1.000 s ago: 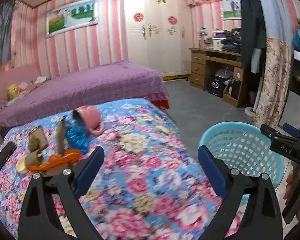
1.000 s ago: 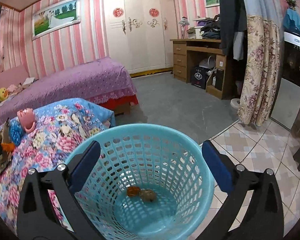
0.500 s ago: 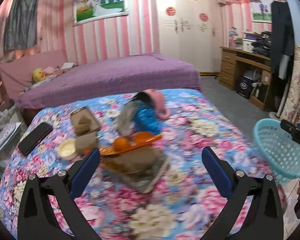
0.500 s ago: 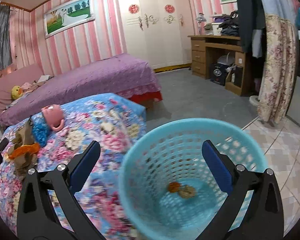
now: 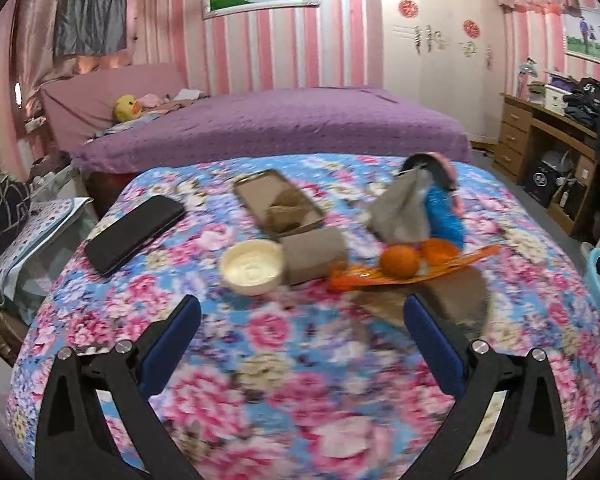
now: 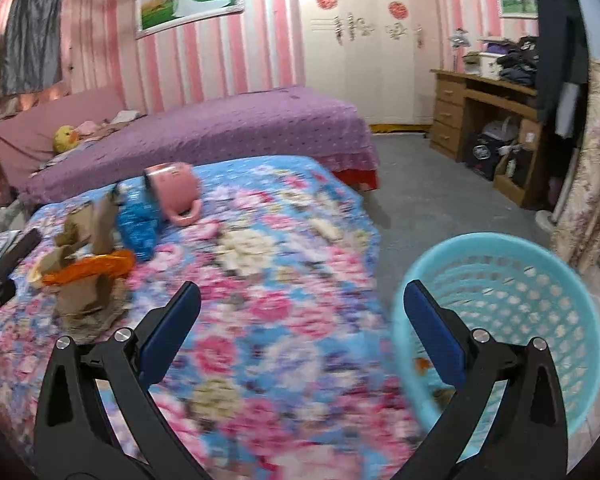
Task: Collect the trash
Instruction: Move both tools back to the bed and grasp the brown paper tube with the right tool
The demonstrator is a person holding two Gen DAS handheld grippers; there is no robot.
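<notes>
A pile of trash lies on the floral cloth: an orange wrapper with an orange fruit, brown paper scraps, a blue wrapper and a white lid. My left gripper is open and empty, just short of the pile. My right gripper is open and empty, above the cloth beside the light blue basket. The basket holds a few scraps. The pile also shows in the right wrist view.
A black phone, a tray with brown scraps and a tipped pink mug lie on the cloth. A purple bed stands behind, a wooden desk at the right, and grey floor between.
My left gripper has swung left from the basket to face the trash pile. My right gripper has drawn back from over the basket toward the cloth. Both stay open.
</notes>
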